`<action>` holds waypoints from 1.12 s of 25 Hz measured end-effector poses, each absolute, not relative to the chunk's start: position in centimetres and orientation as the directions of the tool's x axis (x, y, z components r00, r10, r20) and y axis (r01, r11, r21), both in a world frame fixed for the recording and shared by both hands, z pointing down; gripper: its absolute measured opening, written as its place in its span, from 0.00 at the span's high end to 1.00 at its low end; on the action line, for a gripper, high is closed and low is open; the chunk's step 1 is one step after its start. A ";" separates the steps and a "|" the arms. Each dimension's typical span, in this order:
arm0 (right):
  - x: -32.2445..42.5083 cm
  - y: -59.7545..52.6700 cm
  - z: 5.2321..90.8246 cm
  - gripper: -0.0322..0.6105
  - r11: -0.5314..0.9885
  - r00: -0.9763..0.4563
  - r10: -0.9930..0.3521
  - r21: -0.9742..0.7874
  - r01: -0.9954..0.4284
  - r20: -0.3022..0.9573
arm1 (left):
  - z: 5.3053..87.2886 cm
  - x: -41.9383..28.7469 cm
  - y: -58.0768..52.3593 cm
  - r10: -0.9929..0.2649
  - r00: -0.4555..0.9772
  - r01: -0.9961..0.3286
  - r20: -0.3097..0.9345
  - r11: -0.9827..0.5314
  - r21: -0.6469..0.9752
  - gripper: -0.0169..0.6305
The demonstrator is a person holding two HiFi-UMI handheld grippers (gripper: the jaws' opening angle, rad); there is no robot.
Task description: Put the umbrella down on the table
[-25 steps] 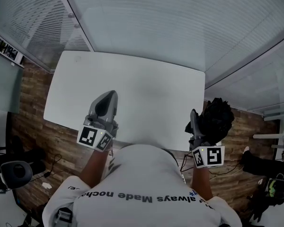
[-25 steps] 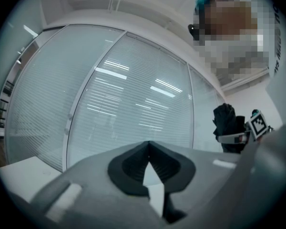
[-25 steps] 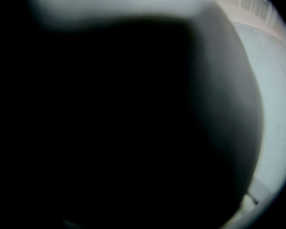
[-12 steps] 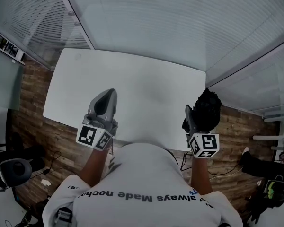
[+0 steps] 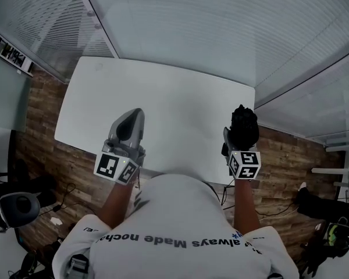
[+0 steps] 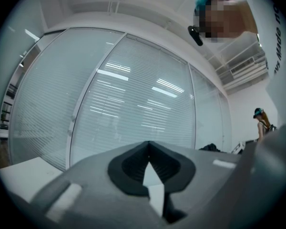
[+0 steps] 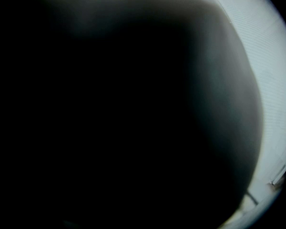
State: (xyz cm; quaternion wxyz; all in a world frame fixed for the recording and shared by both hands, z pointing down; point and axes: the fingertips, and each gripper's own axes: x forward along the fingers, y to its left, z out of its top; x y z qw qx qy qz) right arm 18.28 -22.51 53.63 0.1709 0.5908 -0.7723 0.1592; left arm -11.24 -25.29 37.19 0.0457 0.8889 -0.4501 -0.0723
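My left gripper (image 5: 131, 121) is staying clenched and empty over the near edge of the table (image 5: 180, 106). My right gripper (image 5: 235, 139) is grasping the black umbrella (image 5: 244, 125) at the table's right edge, and I cannot tell if it is touching. Beyond, a glass wall (image 5: 221, 34) is standing.

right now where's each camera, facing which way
Head view: on the person's head, facing steeply down at the table; forearms, shirt.
Left gripper view: on the left hand-held gripper, facing the glass wall over shut jaws.
Right gripper view: on the right hand-held gripper, filled by the umbrella.
Shared with head view: the umbrella.
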 end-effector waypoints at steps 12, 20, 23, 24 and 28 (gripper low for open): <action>19.4 -24.9 64.1 0.59 0.221 -0.236 -0.735 -0.104 -0.970 0.635 | 37.6 -11.5 -25.4 -0.816 0.574 -0.803 -0.072 -0.578 0.144 0.97; 21.1 -25.8 70.2 0.59 0.182 -0.225 -0.630 -0.141 -0.973 0.743 | 37.7 -11.3 -25.0 -0.824 0.563 -0.812 -0.064 -0.566 0.143 0.97; 21.5 -26.1 72.7 0.59 0.166 -0.224 -0.585 -0.155 -0.974 0.779 | 37.8 -11.4 -25.1 -0.827 0.558 -0.816 -0.060 -0.561 0.142 0.97; 21.6 -26.2 73.4 0.59 0.161 -0.222 -0.570 -0.157 -0.974 0.791 | 37.9 -11.4 -25.2 -0.829 0.557 -0.817 -0.059 -0.559 0.143 0.97; 22.1 -26.0 74.8 0.59 0.137 -0.209 -0.517 -0.160 -0.977 0.830 | 37.8 -11.4 -25.0 -0.832 0.552 -0.820 -0.058 -0.554 0.141 0.97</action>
